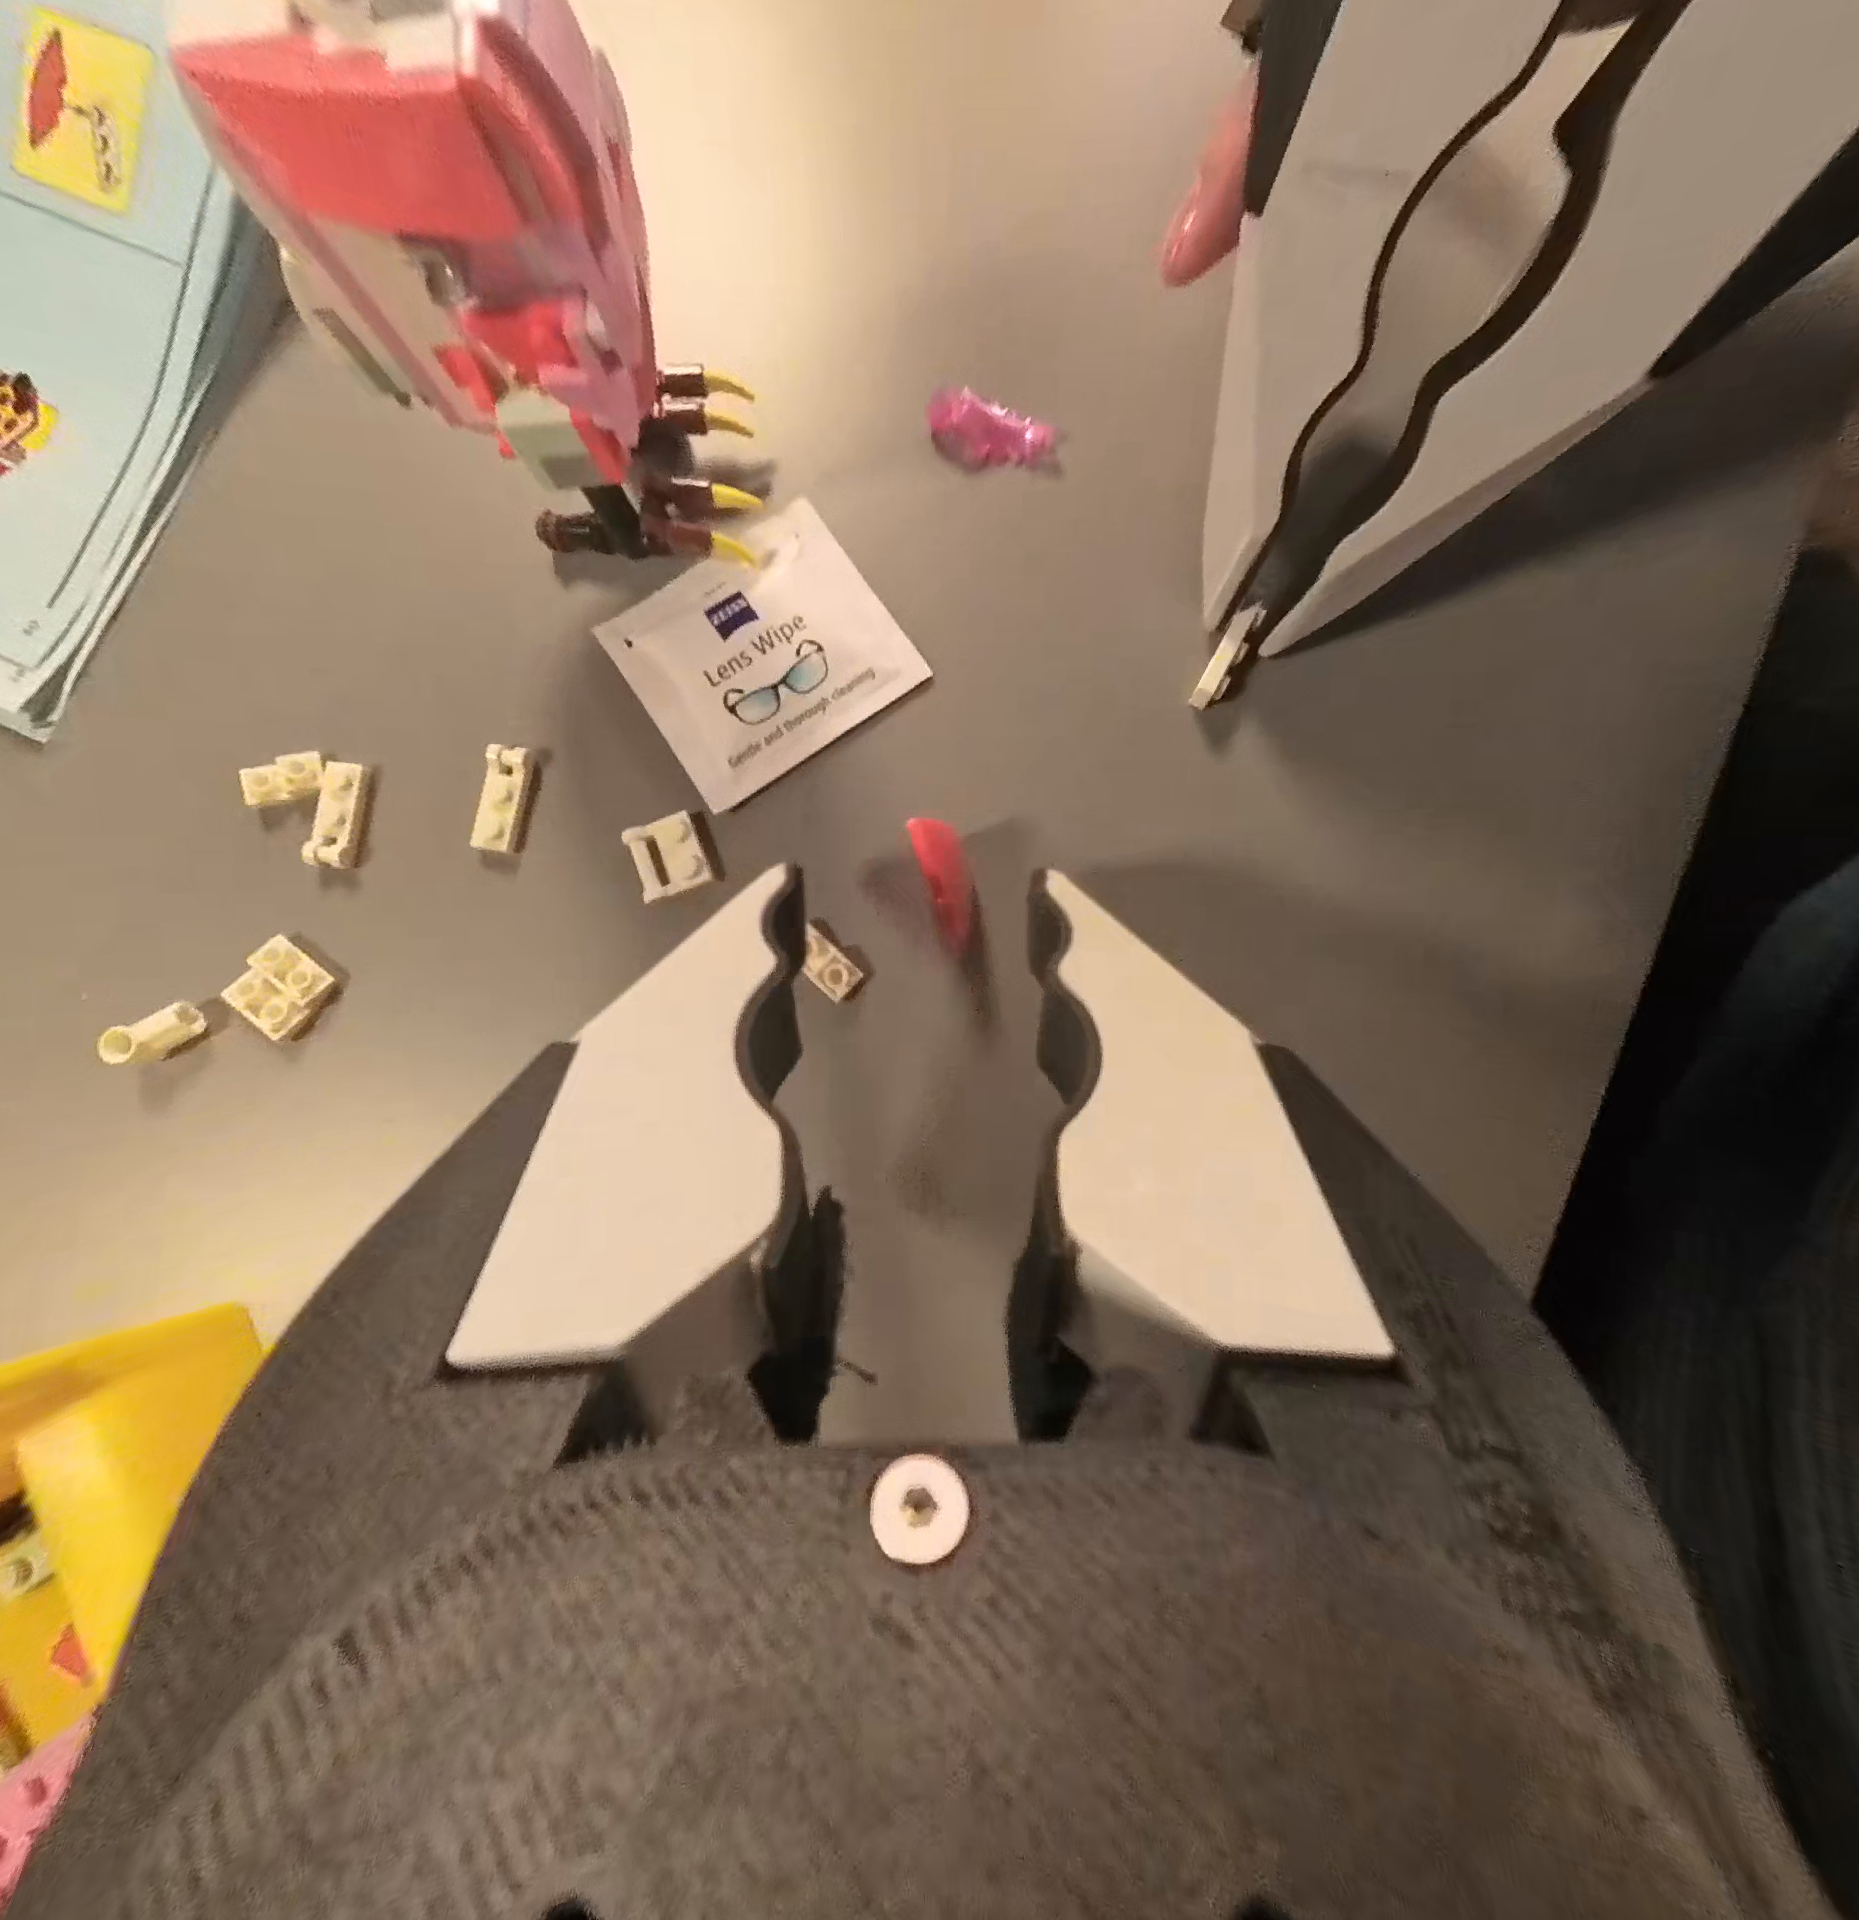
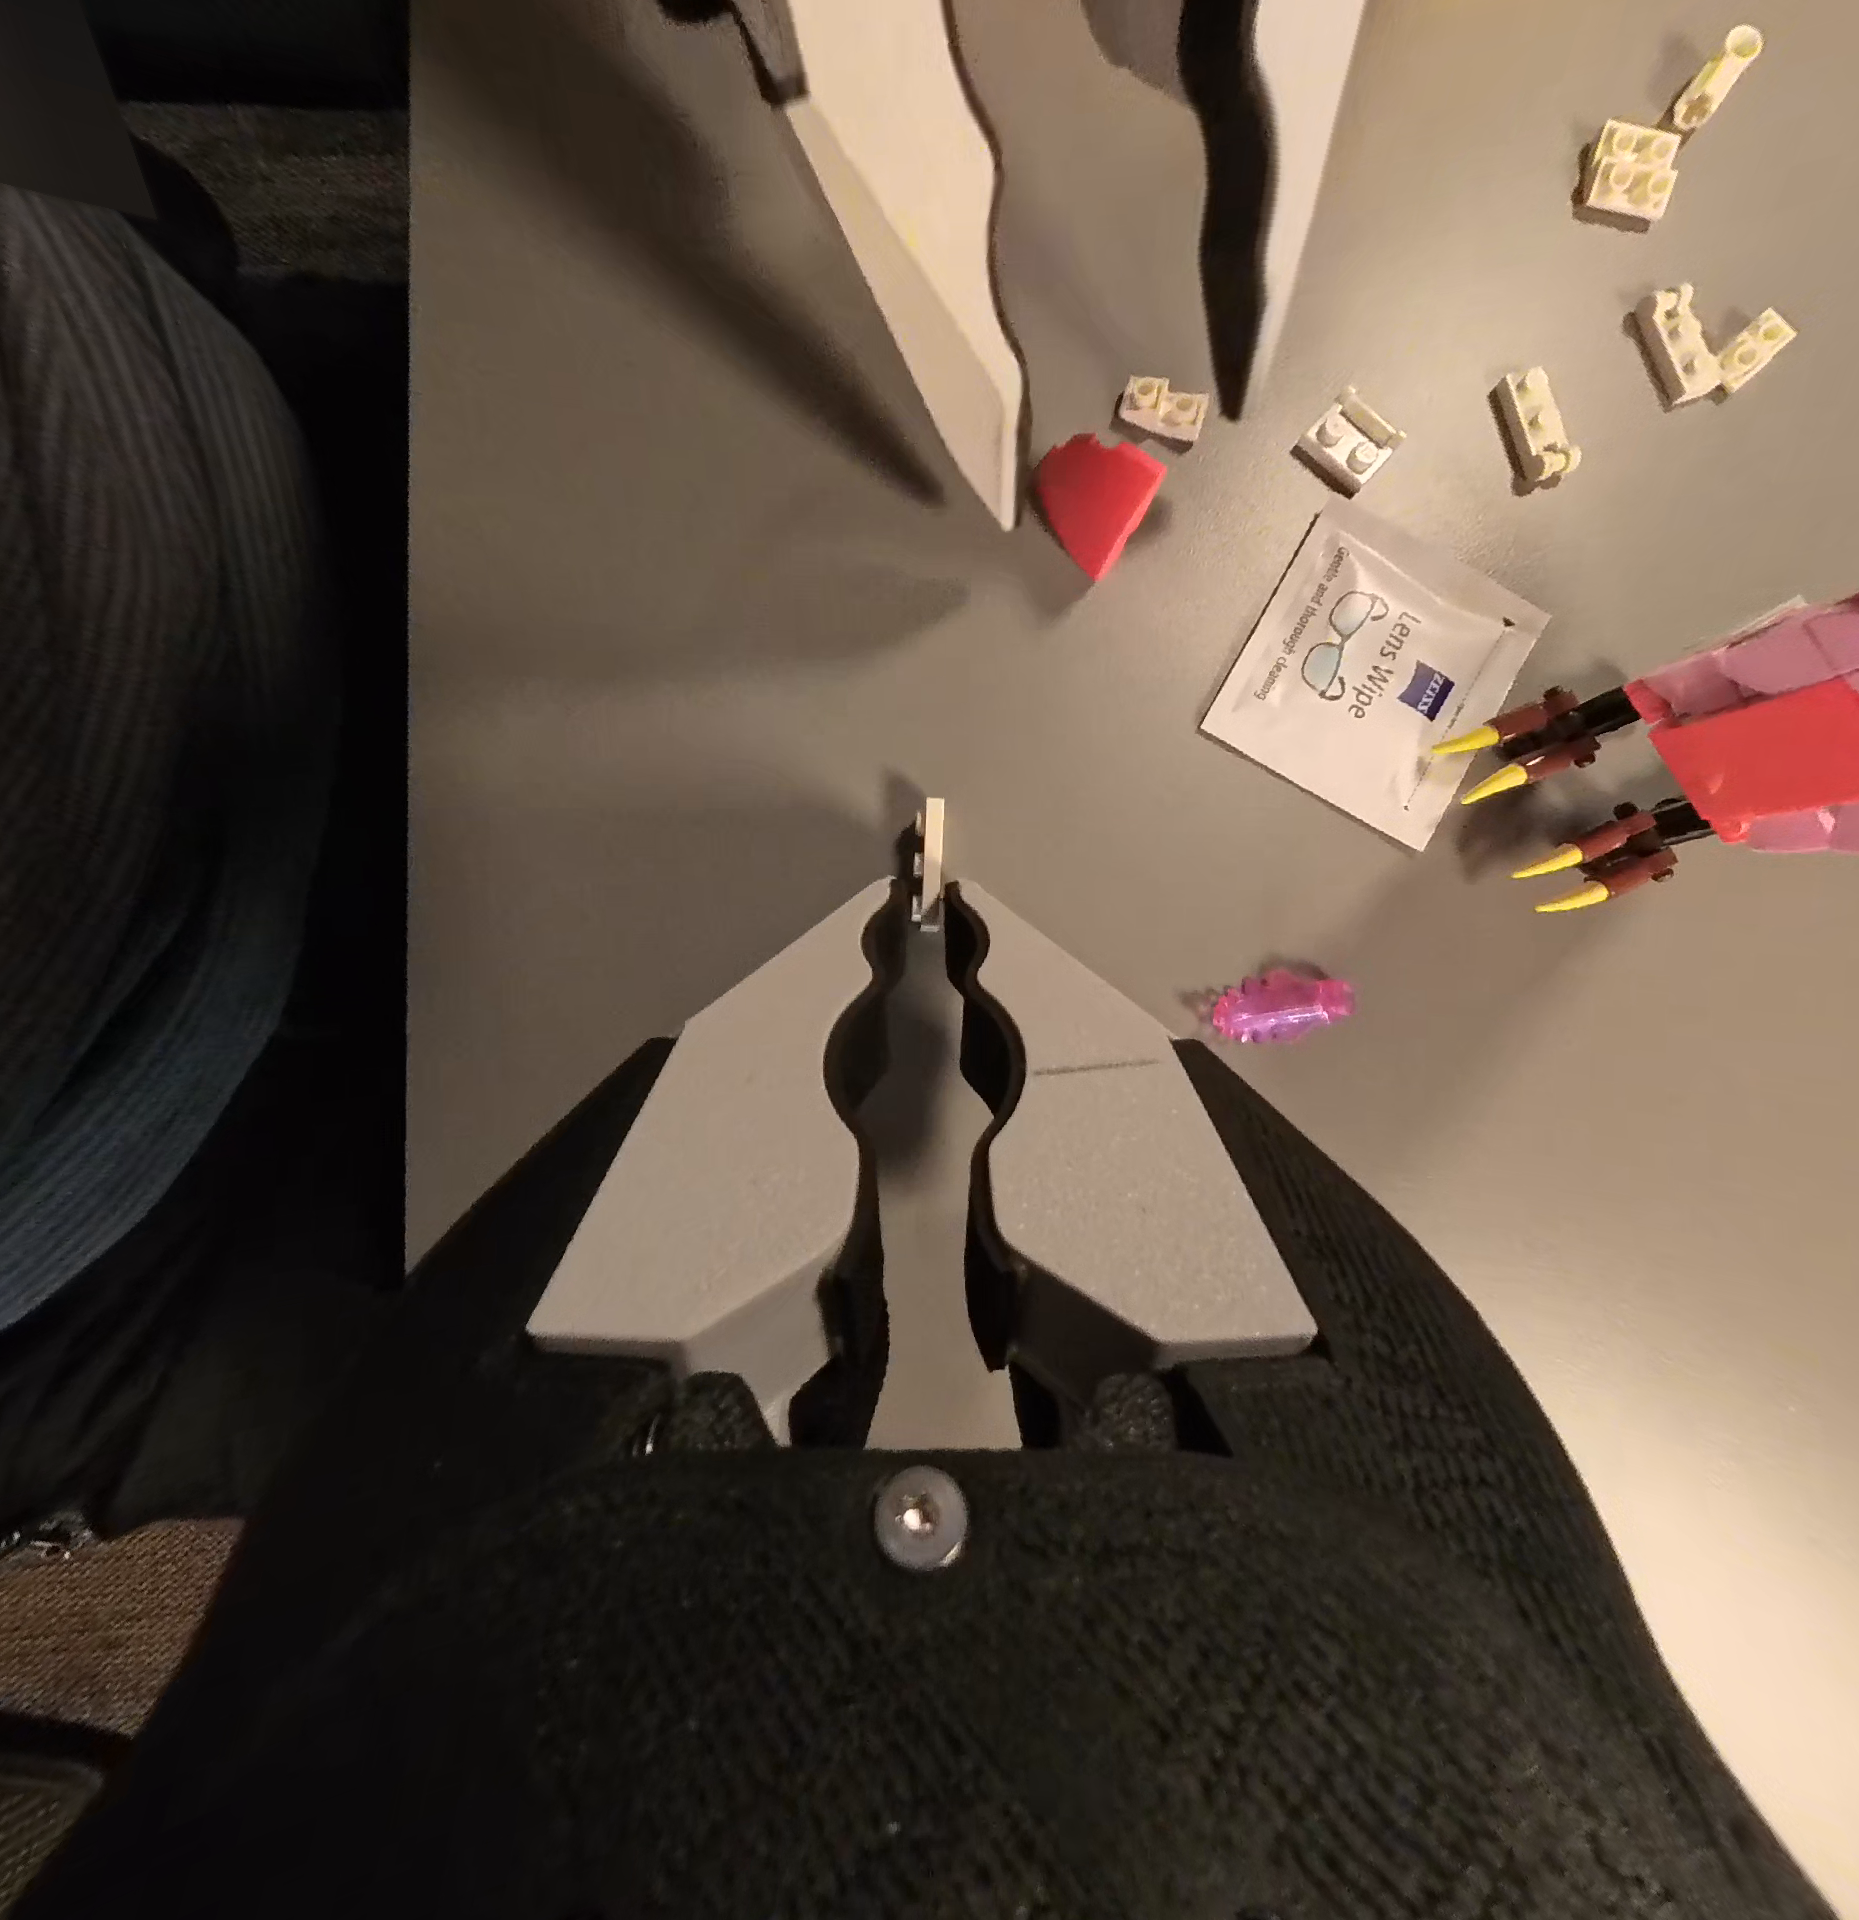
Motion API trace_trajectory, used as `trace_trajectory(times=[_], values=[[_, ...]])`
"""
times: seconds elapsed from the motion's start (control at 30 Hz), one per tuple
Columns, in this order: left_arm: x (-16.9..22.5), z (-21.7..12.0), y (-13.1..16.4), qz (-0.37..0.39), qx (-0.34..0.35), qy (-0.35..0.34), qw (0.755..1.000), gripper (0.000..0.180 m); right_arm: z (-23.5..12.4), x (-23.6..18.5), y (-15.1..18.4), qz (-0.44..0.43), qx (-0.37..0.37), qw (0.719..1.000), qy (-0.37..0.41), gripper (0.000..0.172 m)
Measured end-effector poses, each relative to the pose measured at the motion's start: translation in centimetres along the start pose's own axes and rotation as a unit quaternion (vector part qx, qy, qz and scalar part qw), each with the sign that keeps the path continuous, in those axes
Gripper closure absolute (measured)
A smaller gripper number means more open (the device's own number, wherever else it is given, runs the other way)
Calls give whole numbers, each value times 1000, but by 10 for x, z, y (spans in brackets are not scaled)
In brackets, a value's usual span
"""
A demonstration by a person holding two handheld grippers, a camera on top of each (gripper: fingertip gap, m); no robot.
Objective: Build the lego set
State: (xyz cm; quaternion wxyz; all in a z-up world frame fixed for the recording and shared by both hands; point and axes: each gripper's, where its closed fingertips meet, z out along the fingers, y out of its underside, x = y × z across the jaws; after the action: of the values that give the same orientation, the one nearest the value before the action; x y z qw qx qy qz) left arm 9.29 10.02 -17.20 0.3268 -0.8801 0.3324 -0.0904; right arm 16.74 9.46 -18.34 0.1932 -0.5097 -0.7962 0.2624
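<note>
Pinching thin white plate [image 2: 933,854] edge-on in right gripper [image 2: 930,894]. Left gripper [image 1: 914,894] fingers spread, red curved piece [image 1: 946,883] loose between them above grey table [image 1: 1268,935].

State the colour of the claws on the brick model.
Yellow claws, clearest in the right wrist view.

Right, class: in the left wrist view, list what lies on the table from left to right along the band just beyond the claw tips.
Booklet → cream bricks → wipe packet → red piece → the other claw's cream plate.
</note>
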Motion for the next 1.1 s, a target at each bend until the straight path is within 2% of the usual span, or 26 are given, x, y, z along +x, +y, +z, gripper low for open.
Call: trace_trajectory(times=[0.3, 0.43, 0.5, 0.57, 0.67, 0.7, 0.83, 0.97, 1.1], values=[[8, 5, 7, 2, -8, 26, 1000, 166, -1, 0, -1, 8, 8, 1000, 4, 159], [16, 5, 2, 17, 9, 47, 999, 177, -3, -1, -3, 15, 22, 1000, 7, 156], [18, 0, -6, 71, 43, 35, 996, 177, -5, -1, -4, 17, 31, 999, 10, 156], [19, -8, -17, 173, 90, -9, 981, 177, -8, -2, -6, 16, 43, 999, 13, 155], [31, -21, -29, 349, 147, -78, 922, 177, -11, -3, -9, 10, 60, 998, 21, 152], [37, -23, -31, 379, 157, -84, 908, 177, -12, -4, -10, 9, 65, 998, 23, 152], [49, -27, -34, 407, 173, -92, 892, 177, -13, -4, -10, 3, 74, 997, 34, 149], [54, -24, -32, 418, 160, -81, 891, 177, -10, -6, -10, -1, 77, 996, 34, 144], [61, -9, -17, 346, 95, 40, 933, 176, -6, -8, -12, -1, 85, 996, 28, 142]])
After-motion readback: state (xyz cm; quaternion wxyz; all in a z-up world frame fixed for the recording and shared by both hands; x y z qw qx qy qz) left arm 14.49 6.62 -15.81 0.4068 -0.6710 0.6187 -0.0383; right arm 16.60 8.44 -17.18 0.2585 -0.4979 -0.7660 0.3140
